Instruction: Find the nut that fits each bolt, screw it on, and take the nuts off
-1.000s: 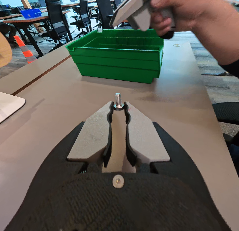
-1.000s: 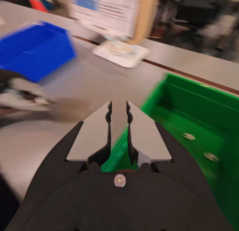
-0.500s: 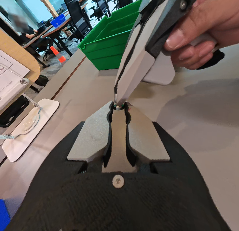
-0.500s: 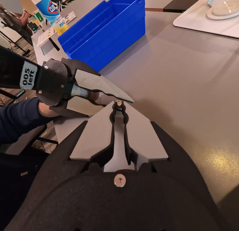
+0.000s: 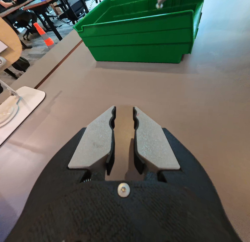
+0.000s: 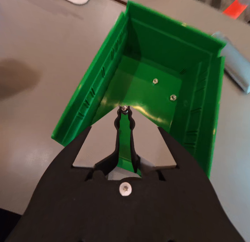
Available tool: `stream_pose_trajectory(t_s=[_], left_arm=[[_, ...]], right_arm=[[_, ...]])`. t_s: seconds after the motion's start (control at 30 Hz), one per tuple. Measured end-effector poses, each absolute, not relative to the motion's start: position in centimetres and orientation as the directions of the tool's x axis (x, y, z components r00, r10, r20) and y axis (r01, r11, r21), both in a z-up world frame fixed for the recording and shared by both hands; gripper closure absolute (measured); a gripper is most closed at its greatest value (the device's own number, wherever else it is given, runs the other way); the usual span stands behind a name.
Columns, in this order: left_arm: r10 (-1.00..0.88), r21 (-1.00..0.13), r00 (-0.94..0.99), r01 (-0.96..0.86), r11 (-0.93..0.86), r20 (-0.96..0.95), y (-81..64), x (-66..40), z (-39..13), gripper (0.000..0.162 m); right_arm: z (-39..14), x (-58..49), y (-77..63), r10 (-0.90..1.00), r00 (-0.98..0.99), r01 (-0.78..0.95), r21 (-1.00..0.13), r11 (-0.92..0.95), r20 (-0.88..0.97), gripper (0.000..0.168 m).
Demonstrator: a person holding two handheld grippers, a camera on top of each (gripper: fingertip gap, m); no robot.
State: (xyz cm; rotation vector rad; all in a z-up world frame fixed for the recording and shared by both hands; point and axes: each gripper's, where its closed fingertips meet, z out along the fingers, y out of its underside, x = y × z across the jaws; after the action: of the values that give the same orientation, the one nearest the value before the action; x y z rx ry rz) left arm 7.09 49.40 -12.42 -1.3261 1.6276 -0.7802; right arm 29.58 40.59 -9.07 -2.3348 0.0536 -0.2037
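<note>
My right gripper is shut on a small silver bolt and holds it over the inside of the green bin. Two loose nuts lie on the bin floor, one farther in and one nearer the right wall. My left gripper is open and empty, low over the table in front of the green bin. The right gripper's tip with the bolt shows above the bin at the top of the left wrist view.
A white stand base sits on the table at the left. An orange cone and office chairs stand on the floor beyond the table's left edge. A grey object lies right of the bin. The left gripper's tips are roughly 25 centimeters from the right gripper's.
My right gripper took the bolt out of the left gripper and carried it over the green bin. My left gripper opened and is now empty.
</note>
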Motion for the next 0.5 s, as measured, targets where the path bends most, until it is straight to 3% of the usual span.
stream_pose_trajectory(t_s=[0.1,0.17,0.37,0.5], left_arm=[[-0.973,-0.875,-0.049,-0.430,0.223,-0.224,49.6,7.1,-12.6,0.138],[-0.976,-0.878,-0.047,-0.430,0.210,-0.211,49.8,7.0,-12.7,0.138],[-0.986,-0.896,-0.047,-0.413,0.165,-0.160,50.1,6.6,-12.2,0.135],[-0.998,-0.923,-0.024,-0.381,0.055,-0.050,50.2,4.7,-11.1,0.134]], right_arm=[[-11.0,29.3,40.4,-0.072,0.988,0.036,-0.665,-0.746,0.134,0.151],[-9.5,28.3,41.5,-0.068,0.977,0.099,-0.715,-0.692,0.201,0.150],[-2.3,16.0,47.9,0.200,0.972,0.184,-0.927,-0.326,0.122,0.149],[-2.6,9.0,52.2,0.352,0.928,0.196,-0.962,-0.191,0.120,0.149]])
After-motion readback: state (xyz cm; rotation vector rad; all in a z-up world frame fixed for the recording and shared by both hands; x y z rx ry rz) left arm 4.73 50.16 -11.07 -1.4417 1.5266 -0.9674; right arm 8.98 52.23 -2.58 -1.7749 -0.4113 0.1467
